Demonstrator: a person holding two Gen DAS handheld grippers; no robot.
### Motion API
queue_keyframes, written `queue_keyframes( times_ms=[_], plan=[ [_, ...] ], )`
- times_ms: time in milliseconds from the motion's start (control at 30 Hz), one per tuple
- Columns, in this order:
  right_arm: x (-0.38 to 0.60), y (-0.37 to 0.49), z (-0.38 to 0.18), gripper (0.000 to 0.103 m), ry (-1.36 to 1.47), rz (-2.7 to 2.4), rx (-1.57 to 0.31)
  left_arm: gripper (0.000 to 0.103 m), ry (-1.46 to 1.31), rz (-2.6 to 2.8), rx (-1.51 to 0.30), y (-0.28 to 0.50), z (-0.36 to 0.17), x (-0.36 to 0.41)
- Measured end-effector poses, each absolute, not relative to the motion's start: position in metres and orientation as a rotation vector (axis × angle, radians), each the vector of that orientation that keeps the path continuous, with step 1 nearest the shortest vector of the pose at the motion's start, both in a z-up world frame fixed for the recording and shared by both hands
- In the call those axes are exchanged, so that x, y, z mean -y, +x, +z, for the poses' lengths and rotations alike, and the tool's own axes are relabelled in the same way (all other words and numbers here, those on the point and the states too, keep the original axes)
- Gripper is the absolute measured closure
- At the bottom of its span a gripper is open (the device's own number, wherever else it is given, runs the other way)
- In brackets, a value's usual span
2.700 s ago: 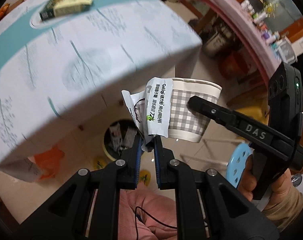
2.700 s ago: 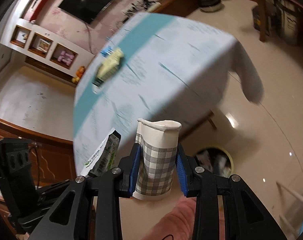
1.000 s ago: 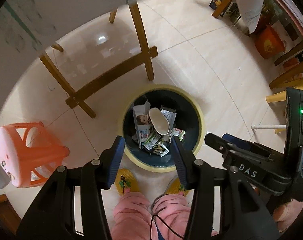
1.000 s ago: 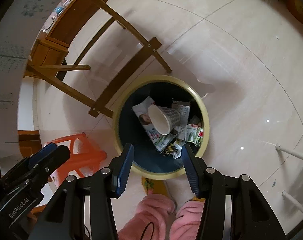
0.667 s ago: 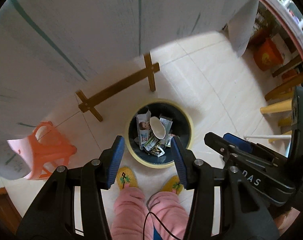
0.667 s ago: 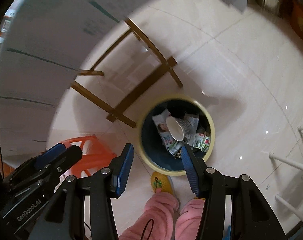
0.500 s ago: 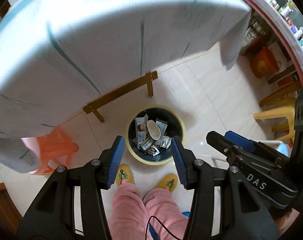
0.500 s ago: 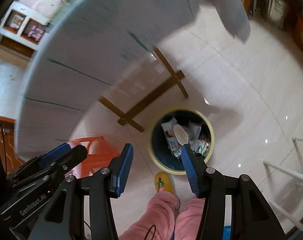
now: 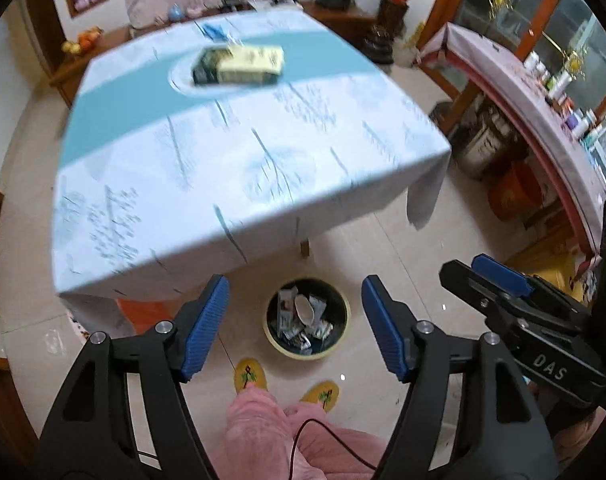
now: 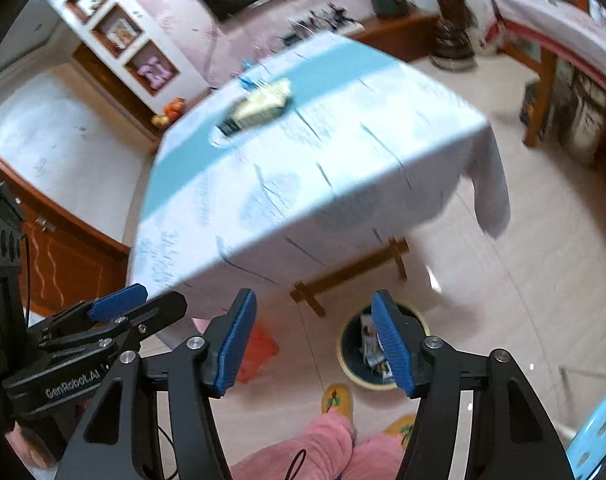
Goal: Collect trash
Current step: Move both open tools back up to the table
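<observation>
A yellow-rimmed trash bin [image 9: 307,322] stands on the floor by the table, and a checked paper cup [image 9: 304,307] and several wrappers lie in it. The right wrist view shows the bin [image 10: 359,364] partly behind a finger. My left gripper [image 9: 295,292] hangs high above the bin, its jaws opening with nothing between them. My right gripper [image 10: 313,300] is beside it at the same height, also opening and empty. A yellow-green carton [image 9: 239,66] lies far back on the table [image 9: 223,160] on its teal stripe.
The person's pink trousers and yellow slippers [image 9: 249,374] stand just in front of the bin. An orange stool [image 10: 259,348] sits under the table edge and a blue stool [image 10: 595,432] at the right. A long cluttered counter [image 9: 543,120] runs along the right wall.
The cup and wrapper held earlier now lie in the bin. Both grippers have risen from just over the bin to above the table top, and their jaws have spread wider.
</observation>
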State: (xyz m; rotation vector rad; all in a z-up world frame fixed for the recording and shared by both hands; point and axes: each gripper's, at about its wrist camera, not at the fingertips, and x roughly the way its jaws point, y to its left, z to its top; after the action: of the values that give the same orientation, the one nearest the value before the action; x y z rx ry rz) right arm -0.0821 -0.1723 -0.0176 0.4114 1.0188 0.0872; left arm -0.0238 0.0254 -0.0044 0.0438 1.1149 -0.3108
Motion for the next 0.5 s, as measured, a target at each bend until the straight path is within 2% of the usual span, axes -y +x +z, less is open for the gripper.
queue_keyframes(
  times_ms=[167, 500],
  plan=[
    [0.167, -0.072, 0.032, 0.038, 0.331, 0.162, -0.955, 0.037, 0.003, -0.254, -1.03, -0.022, 0.045, -0.035],
    [0.166, 0.0, 0.134, 0.017, 0.21, 0.231, -0.778, 0.027, -0.038, -0.17, -0.937, 0.01, 0.107, -0.06]
  ],
)
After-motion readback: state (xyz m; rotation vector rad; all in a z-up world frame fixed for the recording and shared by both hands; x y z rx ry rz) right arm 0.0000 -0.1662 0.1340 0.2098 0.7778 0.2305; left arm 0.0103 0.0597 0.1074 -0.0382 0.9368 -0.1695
